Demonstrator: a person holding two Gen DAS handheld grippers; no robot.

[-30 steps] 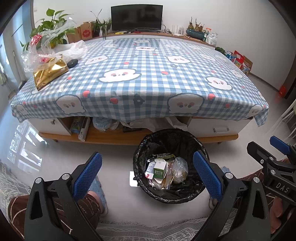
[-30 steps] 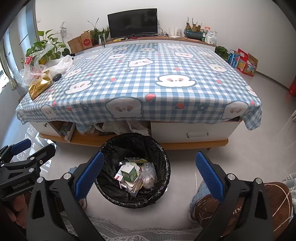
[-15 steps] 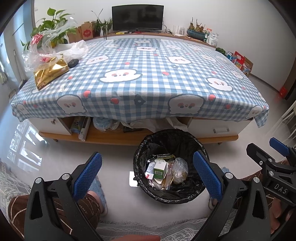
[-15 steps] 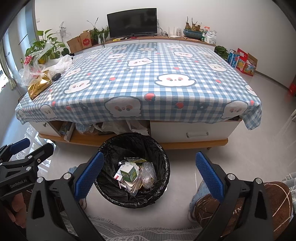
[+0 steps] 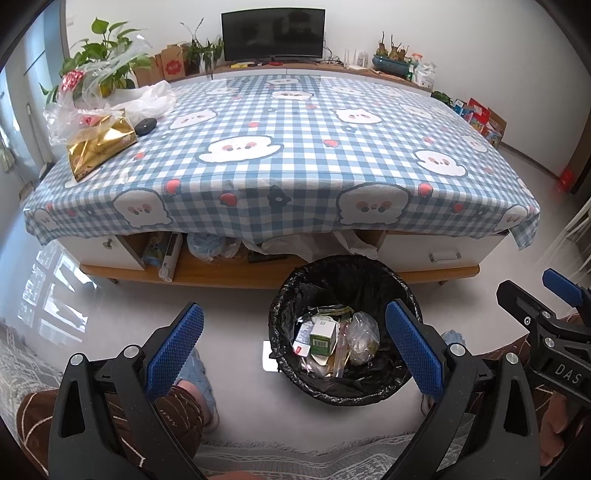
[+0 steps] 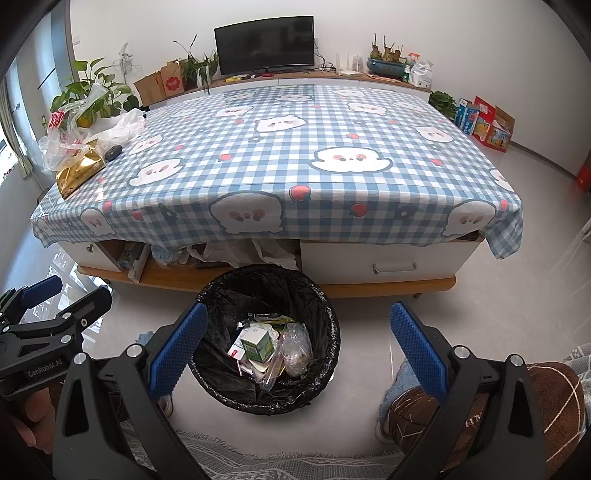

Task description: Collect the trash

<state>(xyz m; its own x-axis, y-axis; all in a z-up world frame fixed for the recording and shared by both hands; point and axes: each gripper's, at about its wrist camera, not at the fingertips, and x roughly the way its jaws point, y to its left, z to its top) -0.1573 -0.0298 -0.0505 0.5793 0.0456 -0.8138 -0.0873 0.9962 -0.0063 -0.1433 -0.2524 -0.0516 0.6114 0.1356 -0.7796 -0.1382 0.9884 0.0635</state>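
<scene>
Nothing has moved; both tools gape above the bin (image 5: 343, 284).

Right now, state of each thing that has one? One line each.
left gripper: open, empty
right gripper: open, empty
trash bin: upright, black liner in, partly filled
green carton: in the bin, on top
gold bag: lying on the table
TV: screen dark
right drawer: shut
open shelf: stuffed with bags
</scene>
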